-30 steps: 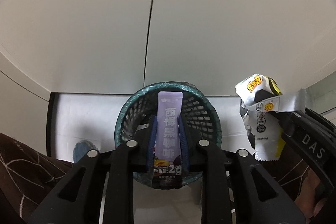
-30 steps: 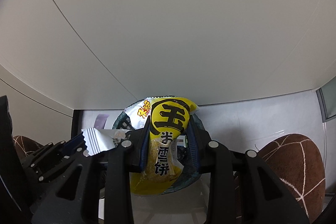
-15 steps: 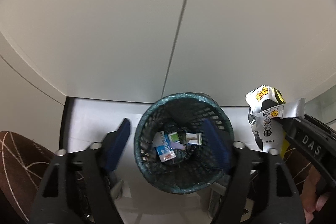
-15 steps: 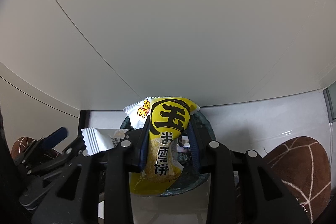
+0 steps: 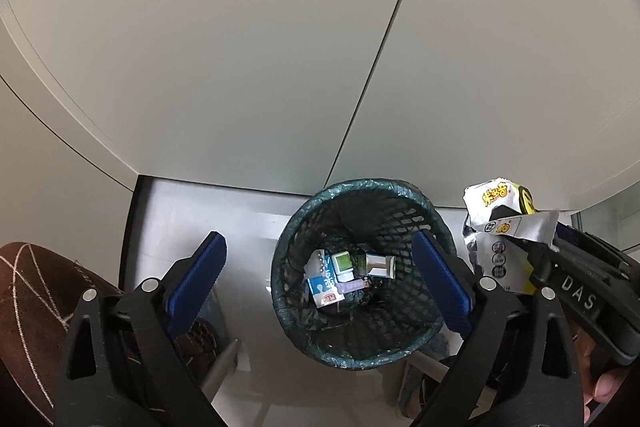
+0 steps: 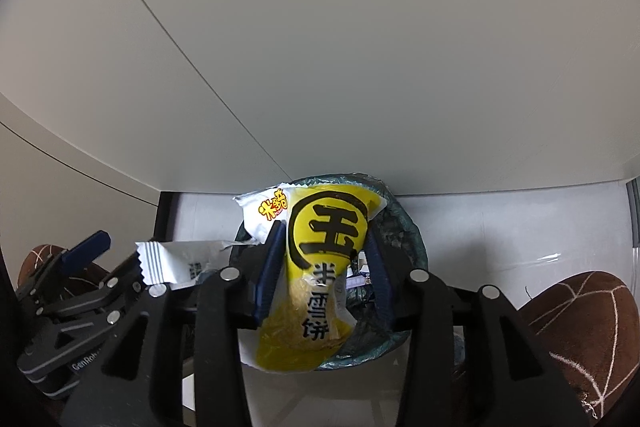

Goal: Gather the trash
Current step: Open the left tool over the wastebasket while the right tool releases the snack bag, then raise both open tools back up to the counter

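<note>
A dark green mesh trash bin (image 5: 416, 227) with a liner stands on the floor below the table edge. Several wrappers lie in it, among them a purple coffee stick (image 5: 352, 285). My left gripper (image 5: 320, 283) is open and empty above the bin. My right gripper (image 6: 326, 267) is shut on a yellow rice cracker packet (image 6: 320, 267) and holds it over the bin (image 6: 400, 227). The packet also shows in the left wrist view (image 5: 500, 223) at the right, beside the bin. A white wrapper (image 6: 176, 263) hangs at the right gripper's left side.
A white tabletop (image 5: 240, 47) with a seam fills the upper view. Brown cushions lie on the floor at the left (image 5: 36, 299) and at the right (image 6: 580, 327). The left gripper shows at the left in the right wrist view (image 6: 80, 275).
My left gripper opened and let go of the purple coffee stick, which now lies in the bin. It has since shifted left. My right gripper keeps holding the yellow packet.
</note>
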A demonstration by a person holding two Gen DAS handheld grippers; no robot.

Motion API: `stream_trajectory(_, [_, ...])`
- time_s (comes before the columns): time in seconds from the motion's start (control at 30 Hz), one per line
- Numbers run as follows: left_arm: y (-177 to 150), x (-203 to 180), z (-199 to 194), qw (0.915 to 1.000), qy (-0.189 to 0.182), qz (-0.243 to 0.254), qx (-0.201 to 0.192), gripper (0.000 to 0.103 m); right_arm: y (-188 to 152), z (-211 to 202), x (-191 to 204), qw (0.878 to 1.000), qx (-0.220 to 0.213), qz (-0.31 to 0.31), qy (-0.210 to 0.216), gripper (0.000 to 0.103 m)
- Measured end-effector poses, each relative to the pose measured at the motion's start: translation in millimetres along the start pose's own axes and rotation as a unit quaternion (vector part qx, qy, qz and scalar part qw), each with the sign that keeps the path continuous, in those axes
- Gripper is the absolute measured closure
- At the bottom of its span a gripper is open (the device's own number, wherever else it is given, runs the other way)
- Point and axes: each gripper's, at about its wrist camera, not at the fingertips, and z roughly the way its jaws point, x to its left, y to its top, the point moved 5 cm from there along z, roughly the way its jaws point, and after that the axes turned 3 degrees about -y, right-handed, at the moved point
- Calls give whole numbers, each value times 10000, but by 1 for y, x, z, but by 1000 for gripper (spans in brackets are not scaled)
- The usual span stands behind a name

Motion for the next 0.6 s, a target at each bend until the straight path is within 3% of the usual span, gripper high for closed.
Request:
stream_trajectory(0.23, [1,7,-1,9998,8,-208,-8,9,0,-5,-3,10000,-9,13,25,52])
stream_trajectory(0.6, [6,5,-26,9998,12,-98,-178,9,0,-43,-13,9992,-374,67,-131,26])
